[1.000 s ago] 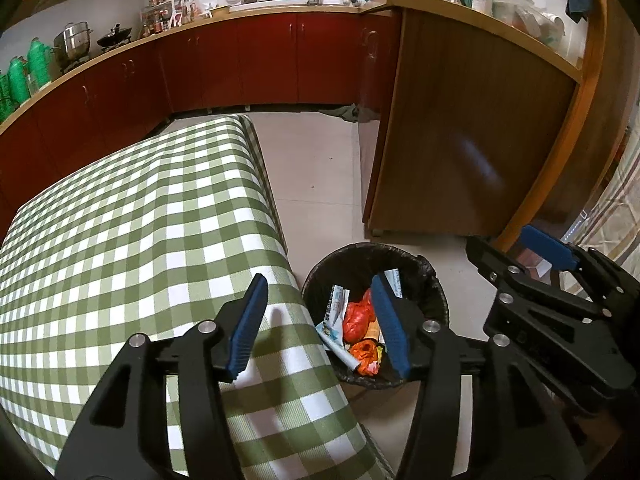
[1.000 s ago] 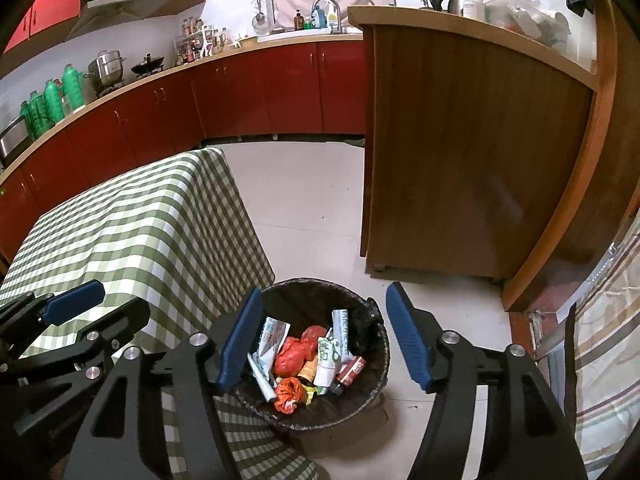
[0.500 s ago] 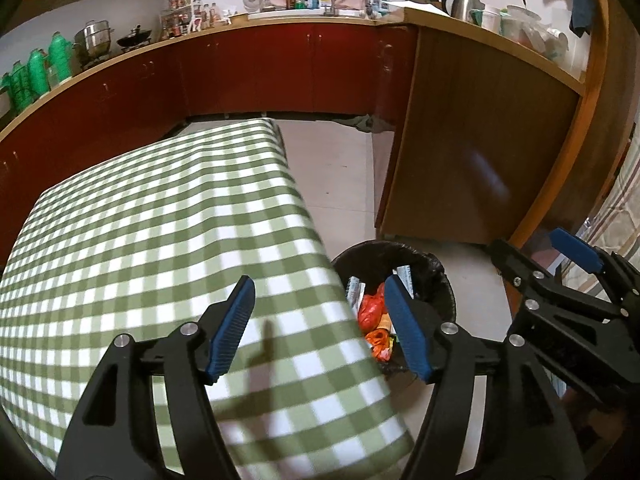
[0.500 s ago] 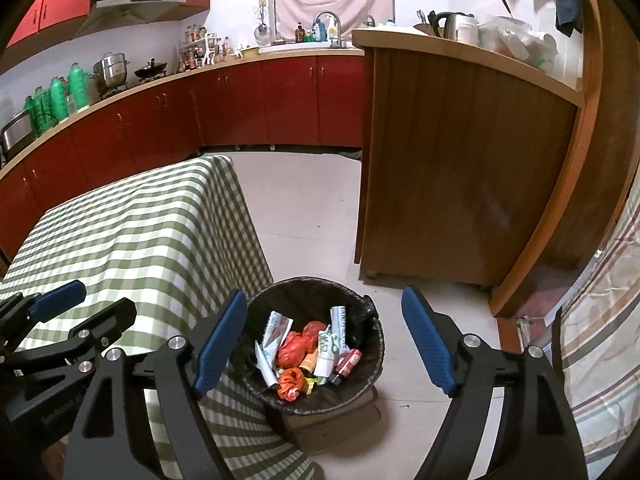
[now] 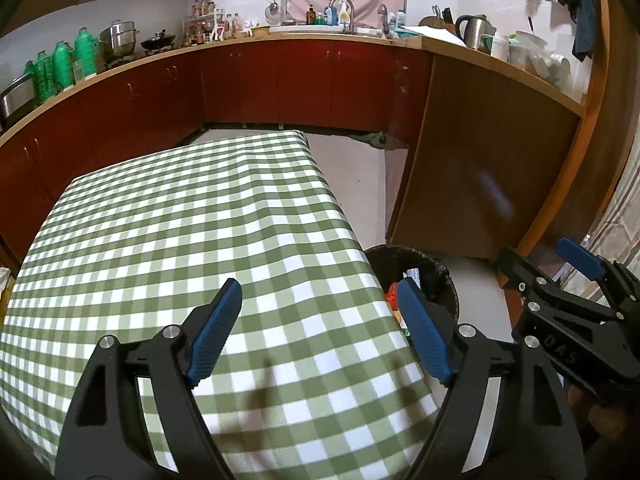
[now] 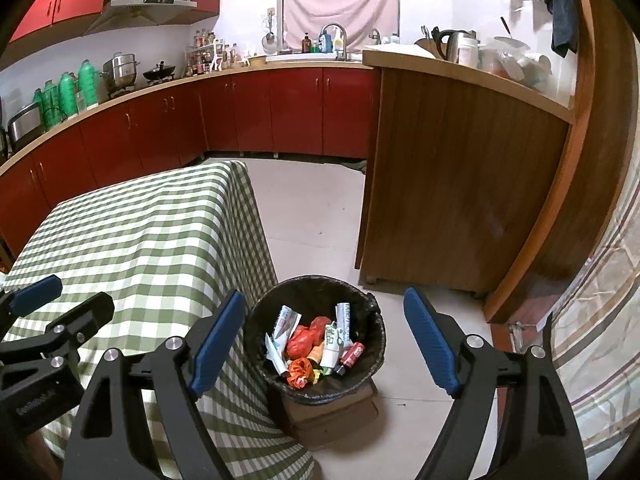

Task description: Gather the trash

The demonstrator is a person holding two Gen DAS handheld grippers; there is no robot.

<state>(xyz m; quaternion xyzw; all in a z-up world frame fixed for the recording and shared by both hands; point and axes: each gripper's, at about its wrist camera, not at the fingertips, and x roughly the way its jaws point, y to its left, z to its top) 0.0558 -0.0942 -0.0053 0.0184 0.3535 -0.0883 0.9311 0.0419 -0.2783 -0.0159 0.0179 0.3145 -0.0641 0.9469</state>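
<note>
A black-lined trash bin (image 6: 372,344) stands on the floor by the table's right edge, holding several wrappers, orange bags and a red can (image 6: 351,355). My right gripper (image 6: 325,340) hovers high above the bin, open and empty. My left gripper (image 5: 320,332) is open and empty over the near right part of the green checked tablecloth (image 5: 168,232). In the left wrist view the bin (image 5: 442,280) shows only partly, behind the right fingertip. The right gripper (image 5: 568,264) appears at that view's right edge, and the left gripper's fingers (image 6: 38,290) at the right wrist view's left edge.
A wooden counter end (image 6: 452,200) stands just behind the bin. Red kitchen cabinets (image 6: 248,116) run along the back wall under a sink and bottles. A striped curtain or cloth (image 6: 600,320) hangs at the far right. Tiled floor (image 6: 316,208) lies between table and counter.
Both grippers have risen and drawn back from the bin. The left one has swung left, so it now sits over the tablecloth and the bin is mostly hidden in its view.
</note>
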